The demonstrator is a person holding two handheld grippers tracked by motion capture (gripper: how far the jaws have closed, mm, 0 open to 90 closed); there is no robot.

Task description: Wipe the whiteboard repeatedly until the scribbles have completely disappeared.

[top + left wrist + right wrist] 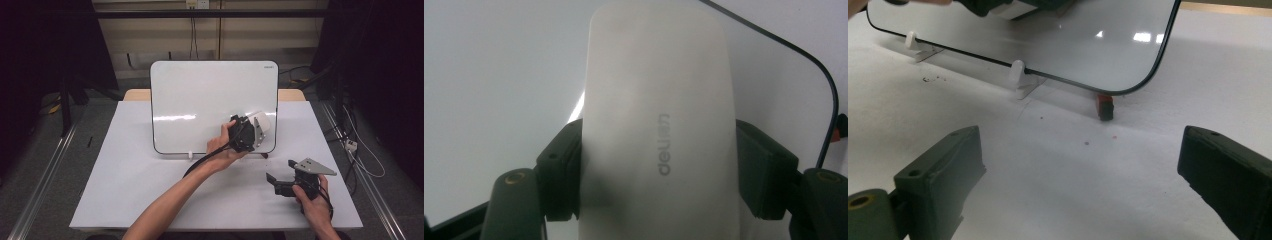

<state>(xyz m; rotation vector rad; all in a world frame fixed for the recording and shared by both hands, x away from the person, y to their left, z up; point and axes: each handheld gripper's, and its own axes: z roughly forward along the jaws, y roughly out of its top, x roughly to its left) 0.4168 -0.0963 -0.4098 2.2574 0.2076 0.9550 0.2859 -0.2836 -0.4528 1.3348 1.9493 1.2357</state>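
**White Eraser Pressed on the Board**

The left gripper [248, 131] squeezes a white eraser [659, 130] between its jaws, up against the lower right part of the whiteboard [200, 95]. The eraser's bottom is cut off in the left gripper view. The right gripper [281, 177] hangs over the table [125, 175], jaws wide apart, holding nothing. A small red and black thing [1105, 106] sits under the board's corner; what it is, I cannot tell.

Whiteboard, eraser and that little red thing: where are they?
whiteboard [200, 95], high view, bare middle of its face.
eraser [656, 100], left gripper view, upper part of its white back.
little red thing [1105, 106], right gripper view, on its body under the whiteboard's corner.
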